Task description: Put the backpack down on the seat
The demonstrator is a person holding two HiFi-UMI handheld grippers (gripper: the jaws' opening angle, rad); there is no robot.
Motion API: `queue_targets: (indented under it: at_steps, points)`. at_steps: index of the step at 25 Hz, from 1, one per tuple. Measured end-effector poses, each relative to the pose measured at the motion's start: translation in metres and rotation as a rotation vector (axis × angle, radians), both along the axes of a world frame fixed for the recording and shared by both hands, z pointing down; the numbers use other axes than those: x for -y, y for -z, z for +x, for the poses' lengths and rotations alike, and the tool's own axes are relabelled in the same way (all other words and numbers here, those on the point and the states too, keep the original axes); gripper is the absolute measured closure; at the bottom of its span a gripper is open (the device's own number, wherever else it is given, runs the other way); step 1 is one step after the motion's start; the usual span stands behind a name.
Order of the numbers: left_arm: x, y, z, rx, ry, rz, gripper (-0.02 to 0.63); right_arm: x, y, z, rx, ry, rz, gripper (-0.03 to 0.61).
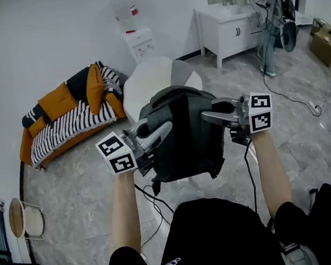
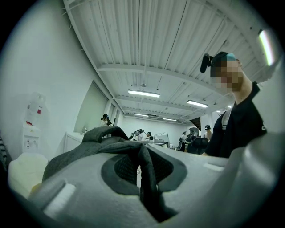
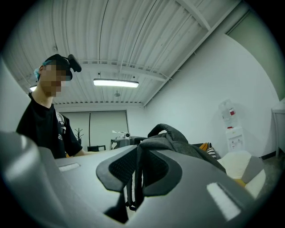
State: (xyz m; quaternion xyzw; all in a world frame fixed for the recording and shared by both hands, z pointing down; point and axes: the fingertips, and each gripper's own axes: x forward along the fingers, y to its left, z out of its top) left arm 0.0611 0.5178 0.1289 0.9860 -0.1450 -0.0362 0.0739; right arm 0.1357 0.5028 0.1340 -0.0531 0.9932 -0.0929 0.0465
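A dark grey backpack hangs in the air between my two grippers, above a white round seat. My left gripper is shut on the backpack's left side; in the left gripper view a dark strap is pinched between the pads. My right gripper is shut on the backpack's right side, and its own view shows a strap clamped between its jaws. The backpack's top handle arches above the jaws. The backpack hides most of the seat's near part.
An orange sofa with striped cushions stands to the left by the wall. A water dispenser and a white cabinet line the back wall, with a person beside the cabinet. Cables trail on the grey floor.
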Motion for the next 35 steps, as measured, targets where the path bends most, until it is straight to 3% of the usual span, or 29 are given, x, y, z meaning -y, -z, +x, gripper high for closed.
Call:
queue_targets:
  at_steps: [9, 16, 25, 30, 35]
  points:
    - [0.009, -0.013, -0.002, -0.023, 0.005, -0.029, 0.583, 0.009, -0.01, -0.002, 0.005, -0.006, -0.031, 0.535]
    - [0.153, -0.013, -0.077, -0.038, 0.028, -0.059, 0.583, 0.154, -0.011, -0.079, -0.062, 0.022, -0.074, 0.535]
    - [0.263, -0.008, -0.155, -0.038, 0.075, -0.039, 0.583, 0.267, -0.011, -0.157, -0.067, 0.056, -0.095, 0.537]
    - [0.351, -0.001, -0.201, -0.024, 0.049, -0.062, 0.583, 0.354, -0.005, -0.202, -0.062, 0.025, -0.145, 0.537]
    - [0.371, -0.008, -0.208, -0.017, 0.067, -0.085, 0.583, 0.377, -0.007, -0.21, 0.035, 0.0, -0.191, 0.537]
